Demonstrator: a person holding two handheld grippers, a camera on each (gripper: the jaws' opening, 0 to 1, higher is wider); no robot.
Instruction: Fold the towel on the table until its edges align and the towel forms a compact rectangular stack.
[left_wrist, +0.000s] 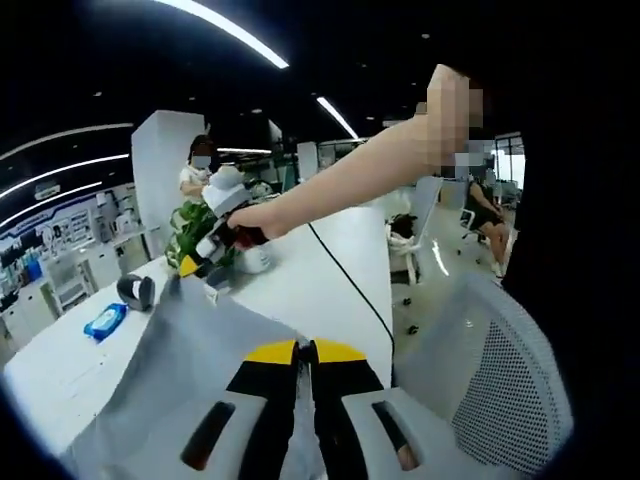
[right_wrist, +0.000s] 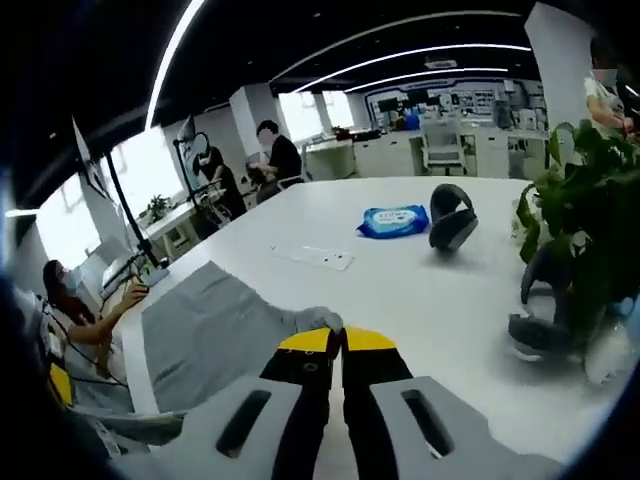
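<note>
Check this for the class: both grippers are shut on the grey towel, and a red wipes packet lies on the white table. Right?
Not quite. The wipes packet is blue, as the right gripper view shows. The rest holds: left gripper and right gripper are shut on the grey towel over the white table.

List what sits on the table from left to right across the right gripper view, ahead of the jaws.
Grey towel → white strip → blue wipes pack → dark headset → green plant.

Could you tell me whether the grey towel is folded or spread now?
Neither fully: the grey cloth towel hangs lifted, pinched by both shut grippers, part resting on the white table.
</note>
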